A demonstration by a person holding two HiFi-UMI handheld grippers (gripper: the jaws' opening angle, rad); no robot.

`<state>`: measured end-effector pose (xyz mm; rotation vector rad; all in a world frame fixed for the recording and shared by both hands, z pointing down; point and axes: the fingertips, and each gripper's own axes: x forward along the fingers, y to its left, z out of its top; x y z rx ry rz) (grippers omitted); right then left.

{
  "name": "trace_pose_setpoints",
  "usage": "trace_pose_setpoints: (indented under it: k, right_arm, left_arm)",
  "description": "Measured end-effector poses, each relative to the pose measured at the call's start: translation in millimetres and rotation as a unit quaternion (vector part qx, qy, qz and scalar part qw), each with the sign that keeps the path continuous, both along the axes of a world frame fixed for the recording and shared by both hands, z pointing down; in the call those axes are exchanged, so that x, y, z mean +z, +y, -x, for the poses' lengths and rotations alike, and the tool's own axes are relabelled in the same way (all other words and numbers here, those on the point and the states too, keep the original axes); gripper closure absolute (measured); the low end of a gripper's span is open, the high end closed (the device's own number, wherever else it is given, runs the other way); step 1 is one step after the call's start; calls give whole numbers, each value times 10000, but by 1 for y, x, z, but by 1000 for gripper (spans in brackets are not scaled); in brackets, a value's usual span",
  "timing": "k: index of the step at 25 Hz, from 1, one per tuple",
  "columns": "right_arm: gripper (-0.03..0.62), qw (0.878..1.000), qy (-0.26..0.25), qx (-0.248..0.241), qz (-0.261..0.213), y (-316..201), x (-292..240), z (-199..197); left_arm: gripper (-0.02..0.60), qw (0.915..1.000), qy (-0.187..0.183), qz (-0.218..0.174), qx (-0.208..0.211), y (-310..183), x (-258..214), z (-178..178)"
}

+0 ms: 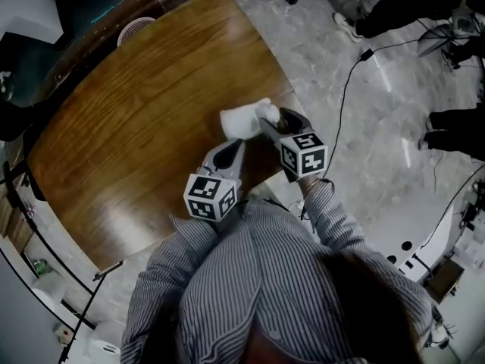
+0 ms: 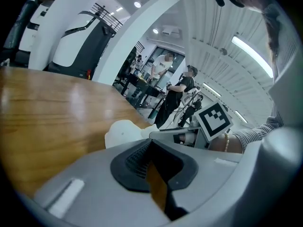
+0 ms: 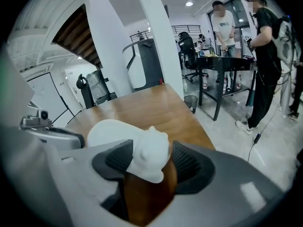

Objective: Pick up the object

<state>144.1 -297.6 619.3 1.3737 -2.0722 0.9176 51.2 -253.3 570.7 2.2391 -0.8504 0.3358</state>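
The table (image 1: 136, 127) fills the left and middle of the head view, brown wood with a rounded far end; its left side runs under dark clutter that is hard to make out. The person's striped shirt (image 1: 258, 279) covers the bottom of that view and hides both hands, except for a wrist at the right cuff.

The right gripper (image 1: 276, 118) reaches over the table's near right edge, its jaws apart round the head of the figure (image 1: 241, 121), a small white animal shape resting on the wood. In the right gripper view the head (image 3: 150, 155) sits between the ribbed pads, against the left one or very nearly, with a strip of wood showing before the right one; the body behind is partly hidden by the jaw housing. I cannot tell whether the head is squeezed.

The left gripper (image 1: 233, 146) lies just beside the figure on the person's side. Its jaws stand narrow, a thin V with only wood (image 2: 152, 157) showing through and nothing between them. From there the figure (image 2: 124, 131) shows only as a white hump beyond the housing, beside the right gripper's cube (image 2: 214, 119).
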Motion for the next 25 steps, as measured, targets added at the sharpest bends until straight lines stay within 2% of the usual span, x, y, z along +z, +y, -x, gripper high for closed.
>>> trace_pose_setpoints:
  k: [12, 19, 25]
  right_arm:
    - [341, 9991, -277, -4, 323, -9, 13, 7]
    - [342, 9990, -169, 48, 409, -9, 15, 8]
    - [342, 9998, -139, 108, 103, -12, -7, 11]
  left_arm:
    - [584, 9998, 17, 102, -184, -3, 7, 2]
    - [584, 9995, -2, 122, -277, 1, 10, 10]
    - [584, 9992, 129, -53, -364, 0, -9, 13]
